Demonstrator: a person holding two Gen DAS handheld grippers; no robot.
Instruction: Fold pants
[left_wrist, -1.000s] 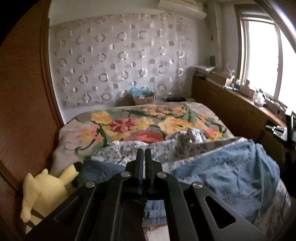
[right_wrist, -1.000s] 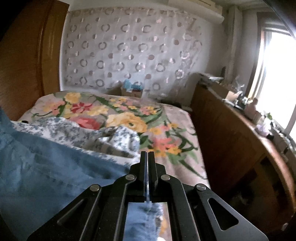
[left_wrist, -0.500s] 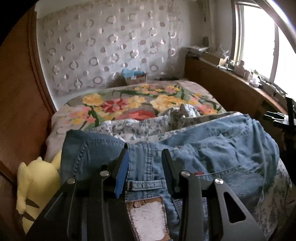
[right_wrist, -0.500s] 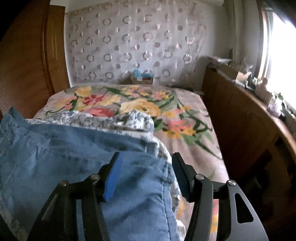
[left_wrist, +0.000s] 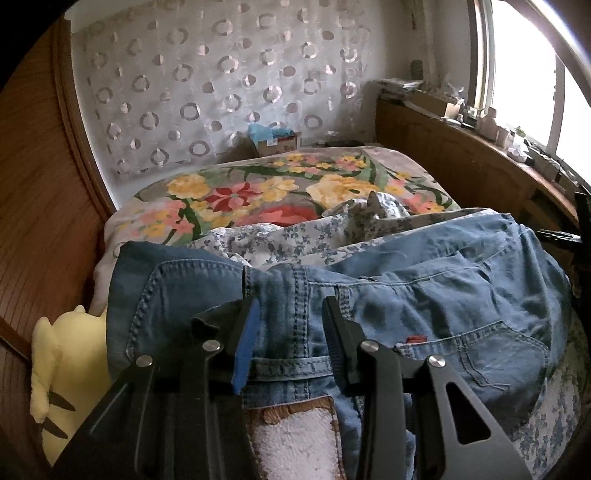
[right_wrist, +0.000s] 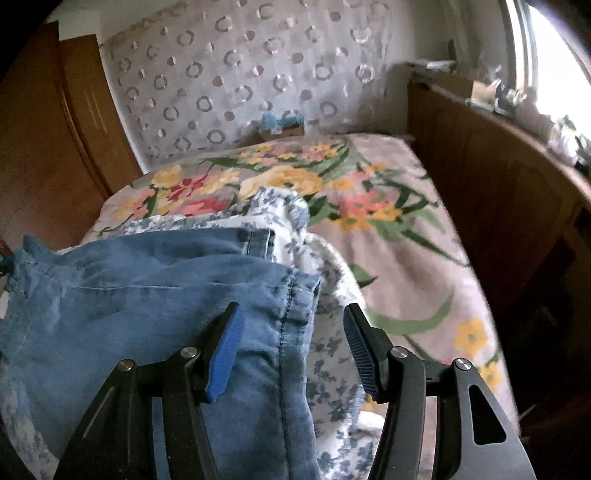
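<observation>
The jeans (left_wrist: 406, 295) lie folded across the near end of the bed, on top of a blue-flowered white quilt (left_wrist: 295, 240), with their long axis running side to side between the two hands. The waistband end sits at the left: a belt loop, the stitched band and a brown-edged white label patch (left_wrist: 299, 435) show directly under the left tongs (left_wrist: 290, 332). A back pocket with a small red tab faces up further right. The hem end reaches the right tongs (right_wrist: 291, 343), where two stacked leg hems are visible, the upper layer set slightly nearer than the lower one.

Both tongs stand apart with denim between the blue pads but not pinched. The left pair is narrower and closing slightly over the waistband; the right pair is wider, its left pad over the denim and its right pad out past the hem edge above the quilt. Each hand is thus at its own end of the garment, so the next fold likely turns on bringing one end across toward the other.

The denim is light blue, soft and rumpled. A yellow plush toy (left_wrist: 59, 369) rests left of the jeans against the wooden panel (left_wrist: 40, 206); the floral bedspread (right_wrist: 388, 221) stretches beyond.
</observation>
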